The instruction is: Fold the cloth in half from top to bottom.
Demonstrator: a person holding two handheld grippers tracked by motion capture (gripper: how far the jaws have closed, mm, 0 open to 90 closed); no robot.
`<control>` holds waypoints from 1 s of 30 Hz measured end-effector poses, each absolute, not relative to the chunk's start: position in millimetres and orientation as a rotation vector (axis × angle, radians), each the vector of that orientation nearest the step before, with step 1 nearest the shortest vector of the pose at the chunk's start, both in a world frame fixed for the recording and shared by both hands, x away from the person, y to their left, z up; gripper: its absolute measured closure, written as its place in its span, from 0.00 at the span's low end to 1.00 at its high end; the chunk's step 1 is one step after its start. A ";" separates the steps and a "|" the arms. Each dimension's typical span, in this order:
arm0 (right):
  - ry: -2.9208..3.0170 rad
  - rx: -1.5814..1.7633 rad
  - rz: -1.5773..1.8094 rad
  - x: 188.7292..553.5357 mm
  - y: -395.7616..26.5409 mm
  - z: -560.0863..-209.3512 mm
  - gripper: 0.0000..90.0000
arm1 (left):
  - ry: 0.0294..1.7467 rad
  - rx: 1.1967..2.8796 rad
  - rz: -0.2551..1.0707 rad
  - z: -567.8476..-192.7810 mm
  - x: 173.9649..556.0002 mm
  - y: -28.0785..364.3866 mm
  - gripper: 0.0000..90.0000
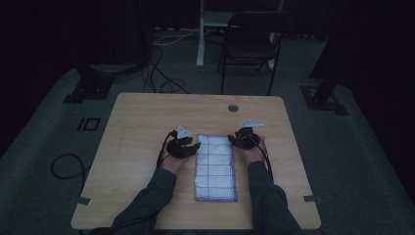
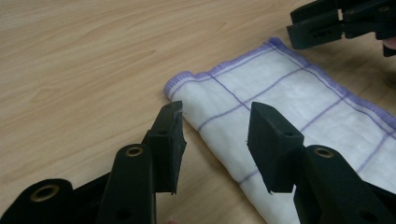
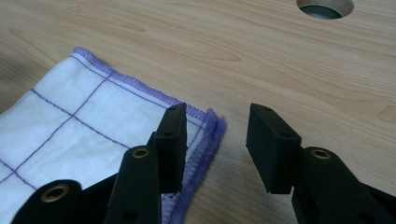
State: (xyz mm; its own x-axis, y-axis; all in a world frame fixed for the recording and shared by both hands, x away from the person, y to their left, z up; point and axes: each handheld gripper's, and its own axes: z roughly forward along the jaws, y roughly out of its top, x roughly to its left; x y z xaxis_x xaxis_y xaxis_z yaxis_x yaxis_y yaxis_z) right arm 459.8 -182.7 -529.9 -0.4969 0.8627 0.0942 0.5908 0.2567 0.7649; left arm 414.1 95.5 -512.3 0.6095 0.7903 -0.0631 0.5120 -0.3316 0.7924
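A folded white cloth with purple grid lines and a purple hem lies lengthwise on the wooden table. My left gripper is at the cloth's far left corner, open, its jaws straddling the folded edge of the cloth. My right gripper is at the far right corner, open, one jaw over the cloth and the other over bare wood. The right gripper's jaws also appear in the left gripper view beyond the cloth's far edge. Nothing is held.
A round cable hole sits in the table near its far edge, also seen as the hole ahead of the right gripper. A black chair and cables are on the floor beyond the table.
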 end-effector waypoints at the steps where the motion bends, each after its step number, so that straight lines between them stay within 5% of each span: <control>1: 2.189 1.334 1.099 460.0 -183.0 -530.1 0.65 | 1.025 2.014 0.433 -512.0 415.8 95.3 0.62; 30: 2.201 1.368 1.096 466.6 -171.5 -536.5 0.62 | 1.187 2.069 0.451 -538.4 466.9 78.9 0.60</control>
